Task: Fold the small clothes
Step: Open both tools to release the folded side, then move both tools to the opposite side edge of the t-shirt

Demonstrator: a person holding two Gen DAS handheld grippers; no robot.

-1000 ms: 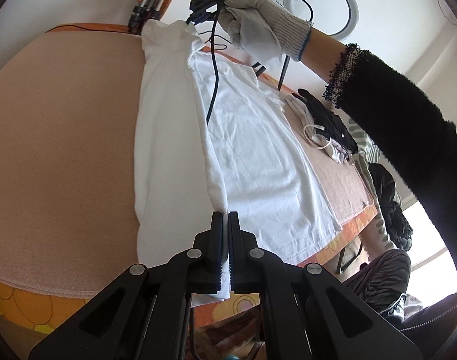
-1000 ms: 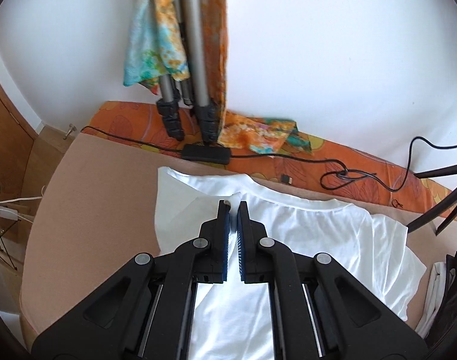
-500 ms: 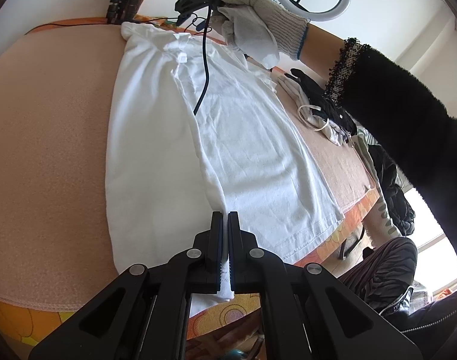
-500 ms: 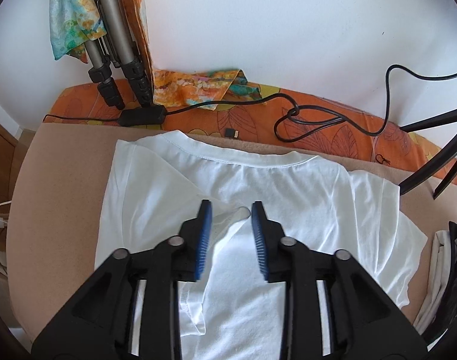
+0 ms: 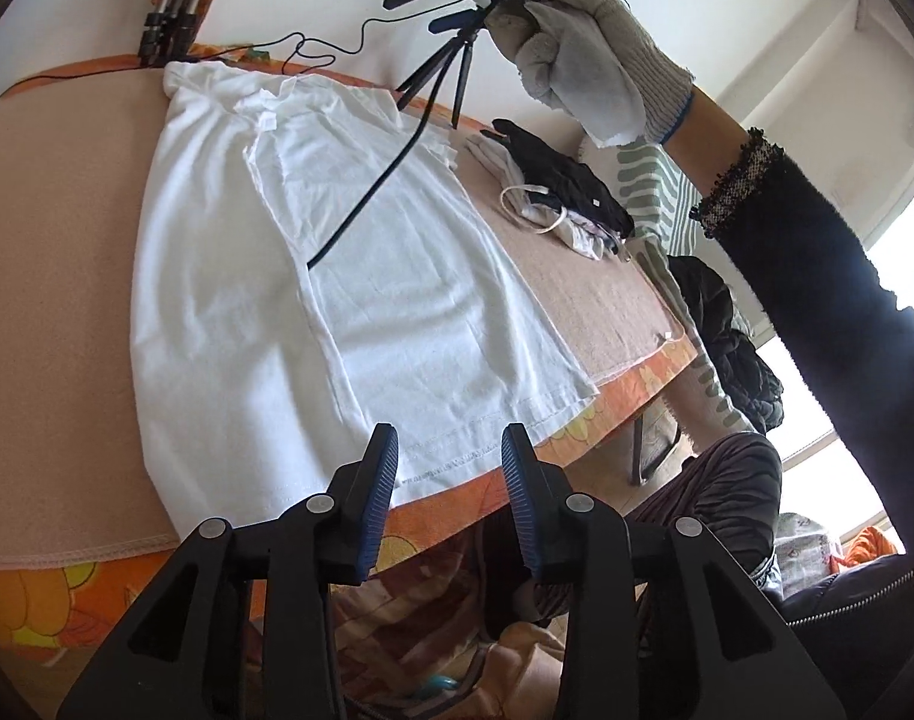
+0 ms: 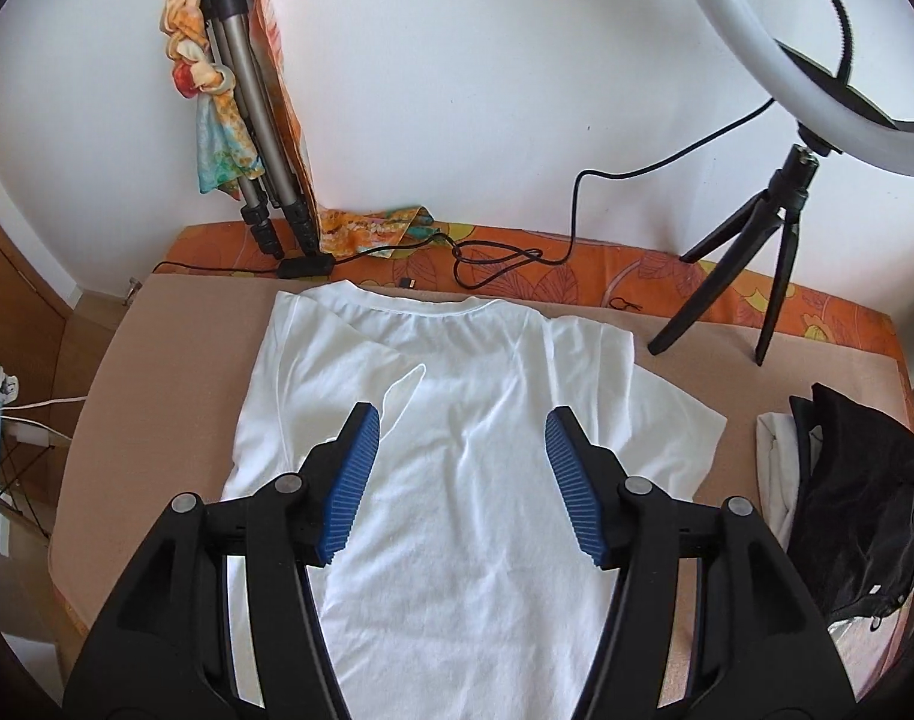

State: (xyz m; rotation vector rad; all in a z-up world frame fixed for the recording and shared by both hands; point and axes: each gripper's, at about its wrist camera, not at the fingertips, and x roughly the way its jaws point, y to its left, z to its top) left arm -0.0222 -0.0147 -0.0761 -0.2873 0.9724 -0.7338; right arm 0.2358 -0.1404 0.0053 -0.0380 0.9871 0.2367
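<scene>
A beige felt-like mat (image 6: 157, 348) covers the orange floral table (image 6: 667, 267) against a white wall, where the smooth white T-shirt (image 6: 457, 480) lies flat mid-table, one side folded inward, both left gripper (image 5: 448, 462) and right gripper (image 6: 457, 468) spread empty above it.

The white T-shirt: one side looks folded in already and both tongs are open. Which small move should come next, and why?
Probably bring the right tongs to the unfolded sleeve and pinch it. The white T-shirt lies flat on the table; its other side is already folded over the middle, while this sleeve spreads outward. The left tongs hang open and empty near the hem.
</scene>
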